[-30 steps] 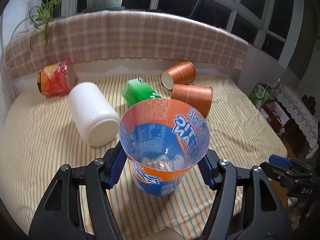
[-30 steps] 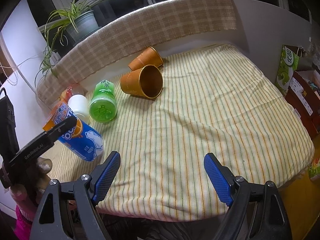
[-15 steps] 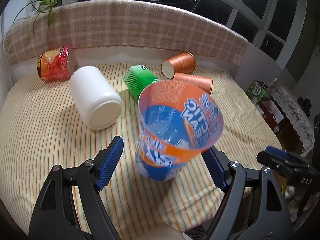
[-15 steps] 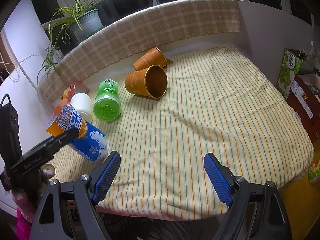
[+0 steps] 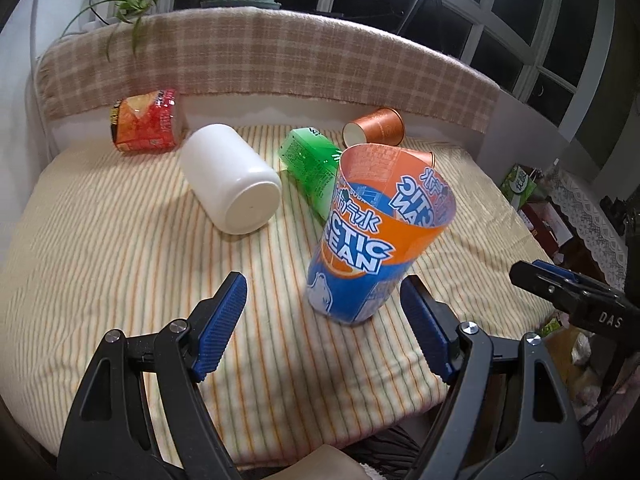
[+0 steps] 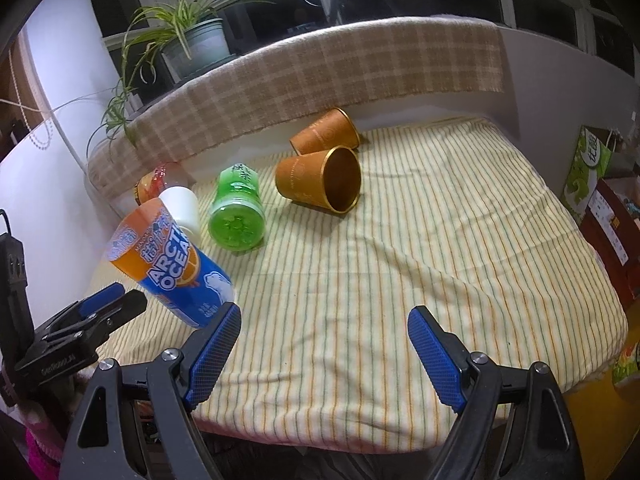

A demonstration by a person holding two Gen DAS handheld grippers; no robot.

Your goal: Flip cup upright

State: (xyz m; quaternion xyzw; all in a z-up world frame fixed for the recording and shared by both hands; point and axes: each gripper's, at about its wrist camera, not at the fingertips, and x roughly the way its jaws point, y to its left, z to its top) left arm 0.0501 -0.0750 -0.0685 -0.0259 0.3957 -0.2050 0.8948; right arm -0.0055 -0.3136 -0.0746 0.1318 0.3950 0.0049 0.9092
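Both tongs stand wide open and grip nothing. Left gripper: its blue ribbed pads are spread well apart, and the blue-and-orange cup stands just ahead of them, nearer the right-hand pad, with a gap visible on the left-hand side; whether the right-hand pad touches the cup wall cannot be told. That cup has its mouth up and its base on the striped cloth, leaning slightly toward the right. Right gripper: its pads are likewise spread wide, with only bare striped cloth between them; the same cup lies ahead and to its left, just beyond the left-hand pad, and the left gripper shows at the left edge beside it. Beyond the cup, outward from the left gripper, a green cup lies on its side, with a white jar on its side further left. Two brown paper cups lie on their sides further ahead, near the plaid-covered ledge. A red snack tub lies at the far left, against the ledge.
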